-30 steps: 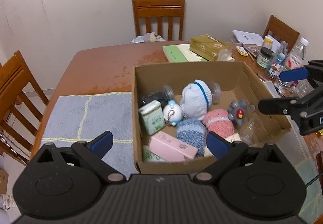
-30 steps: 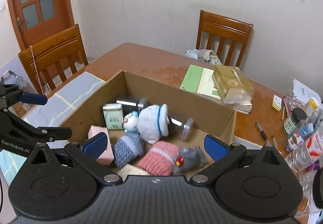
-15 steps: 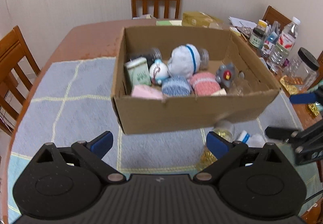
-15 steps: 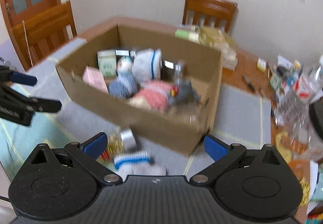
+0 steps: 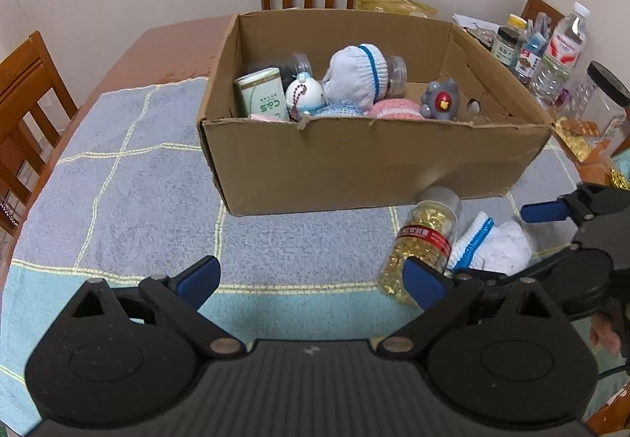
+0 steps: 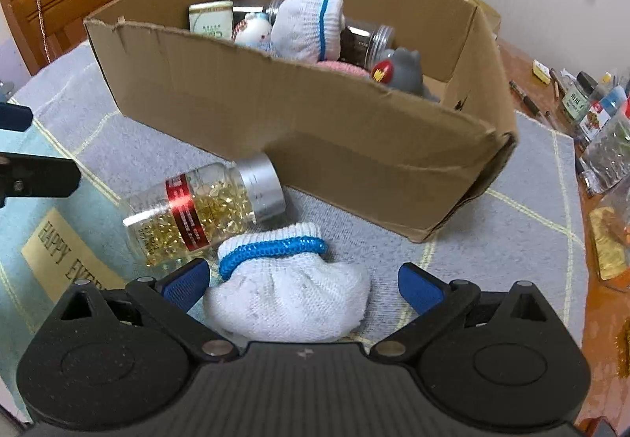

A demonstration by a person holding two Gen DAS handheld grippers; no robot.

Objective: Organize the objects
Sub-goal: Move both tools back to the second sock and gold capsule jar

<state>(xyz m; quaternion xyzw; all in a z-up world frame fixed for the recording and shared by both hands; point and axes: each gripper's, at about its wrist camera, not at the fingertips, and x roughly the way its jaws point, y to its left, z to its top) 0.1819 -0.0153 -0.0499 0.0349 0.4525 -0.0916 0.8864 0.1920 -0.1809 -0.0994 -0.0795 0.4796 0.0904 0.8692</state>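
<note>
Two loose items lay outside the cardboard box (image 5: 370,169) in the left wrist view: a capsule bottle (image 5: 423,244) on its side, touching a rolled white sock (image 5: 500,246), both on the blue mat (image 5: 130,177) near the box's front wall. The bottle, being round, could roll if nudged while the sock was taken. The left gripper (image 5: 311,277) hung over bare mat, fingers spread wide, holding nothing.

From the right wrist view, the white sock (image 6: 287,289) sat between the wide-spread fingers of the right gripper (image 6: 303,285), which gripped nothing yet. The left pad (image 6: 187,281) was close to the capsule bottle (image 6: 201,210), so closing might catch or push it. The cardboard box (image 6: 315,121) stood just beyond.
</note>
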